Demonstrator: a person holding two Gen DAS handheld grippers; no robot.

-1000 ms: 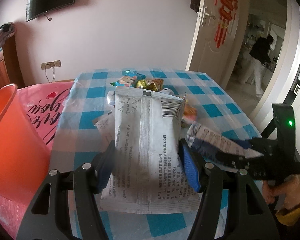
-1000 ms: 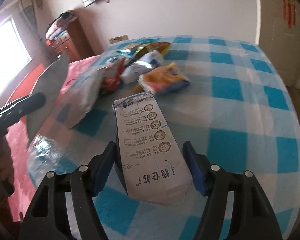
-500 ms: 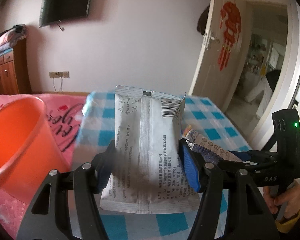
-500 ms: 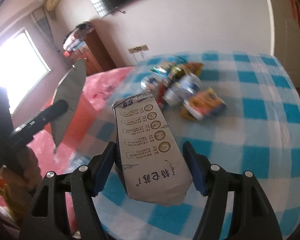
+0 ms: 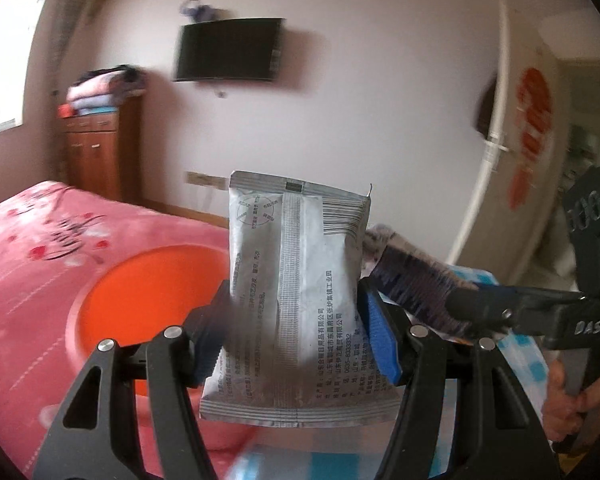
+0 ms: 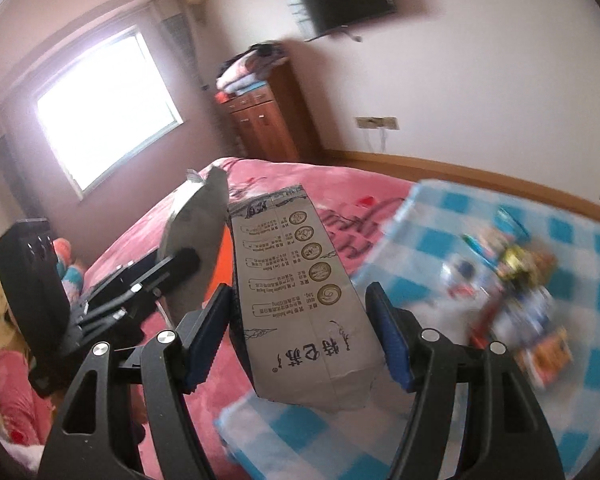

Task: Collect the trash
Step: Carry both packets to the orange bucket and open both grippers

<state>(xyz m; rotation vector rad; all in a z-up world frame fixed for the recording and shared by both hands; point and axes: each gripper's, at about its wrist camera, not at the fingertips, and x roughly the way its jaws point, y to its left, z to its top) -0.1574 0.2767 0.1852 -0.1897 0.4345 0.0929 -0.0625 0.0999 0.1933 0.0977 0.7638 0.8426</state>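
Note:
My left gripper [image 5: 296, 332] is shut on a silver foil packet [image 5: 296, 280] and holds it upright in the air, just right of the orange bucket [image 5: 140, 304] that stands by the pink bed. My right gripper [image 6: 300, 340] is shut on a white milk carton [image 6: 300, 292], held above the table's left edge. In the left wrist view the right gripper [image 5: 512, 316] with the carton [image 5: 412, 276] is close on the right. In the right wrist view the left gripper [image 6: 140, 280] and its packet [image 6: 196, 240] are close on the left, in front of the bucket [image 6: 225, 264].
Several snack wrappers [image 6: 512, 280] lie in a pile on the blue checked tablecloth [image 6: 580, 240] to the right. A pink bed [image 5: 28, 260] lies to the left. A wooden cabinet [image 5: 100, 152] and a wall TV [image 5: 228, 50] are behind. An open door [image 5: 528, 120] is at right.
Both grippers swung left from over the table toward the bed, each keeping its item. The orange bucket now sits nearer the middle of the left wrist view; the wrapper pile has slid to the right.

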